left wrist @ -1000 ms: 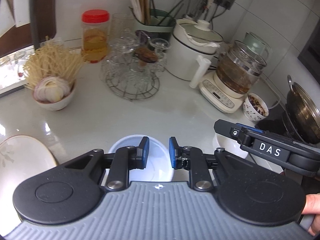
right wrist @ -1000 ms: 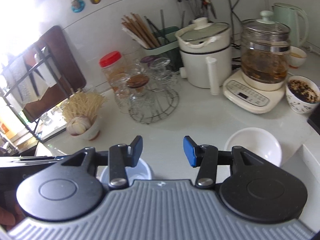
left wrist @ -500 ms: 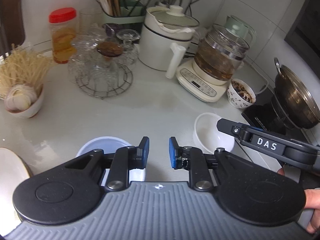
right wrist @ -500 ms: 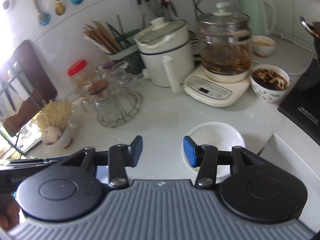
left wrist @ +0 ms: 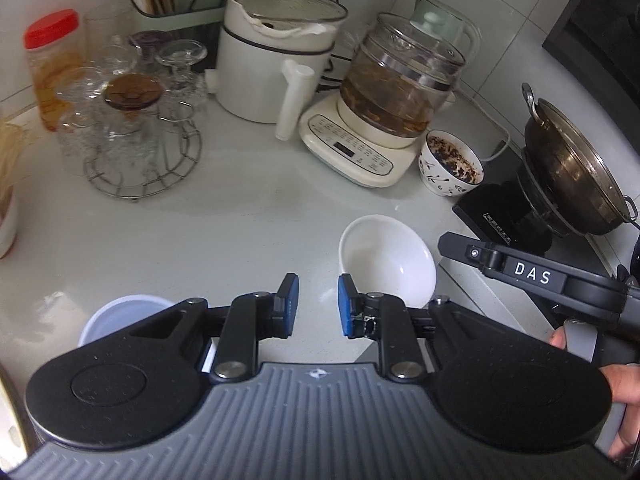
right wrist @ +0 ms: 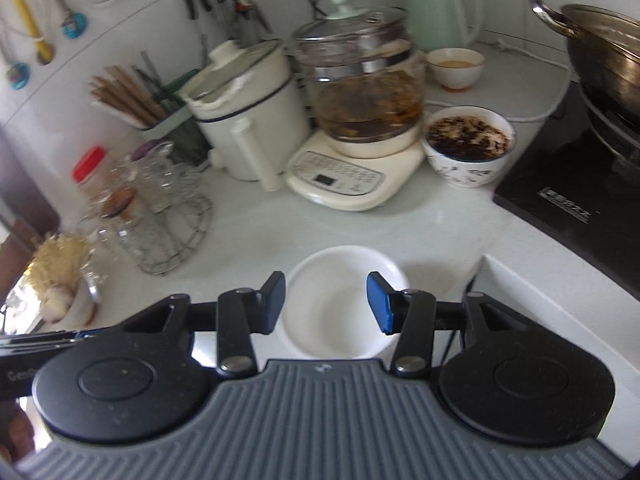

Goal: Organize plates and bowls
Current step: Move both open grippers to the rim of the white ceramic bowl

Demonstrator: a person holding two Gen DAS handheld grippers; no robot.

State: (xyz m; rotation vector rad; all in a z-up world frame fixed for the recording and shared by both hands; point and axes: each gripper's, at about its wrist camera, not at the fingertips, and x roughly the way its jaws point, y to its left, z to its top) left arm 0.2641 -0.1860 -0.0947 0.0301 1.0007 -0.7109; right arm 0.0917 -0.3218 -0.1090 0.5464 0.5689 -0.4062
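The empty white bowl (right wrist: 338,304) sits on the counter (left wrist: 224,220) in front of the tea kettle base (left wrist: 356,152), framed between your right gripper's (right wrist: 326,302) released jaws, while your left gripper (left wrist: 313,305) hangs beside it, jaws narrowly apart and holding nothing.

A white bowl (left wrist: 387,258) stands upright and empty on the counter (left wrist: 240,216), glossy, round, with a plain rim; it lies in front of the kettle base (left wrist: 352,152), nearer the camera, and near the patterned bowl (left wrist: 450,166) of dark bits, which stands just beside that base; a pale blue bowl (left wrist: 120,314), also upright, stands well apart from the white one, farther from the kettle base and partly hidden.
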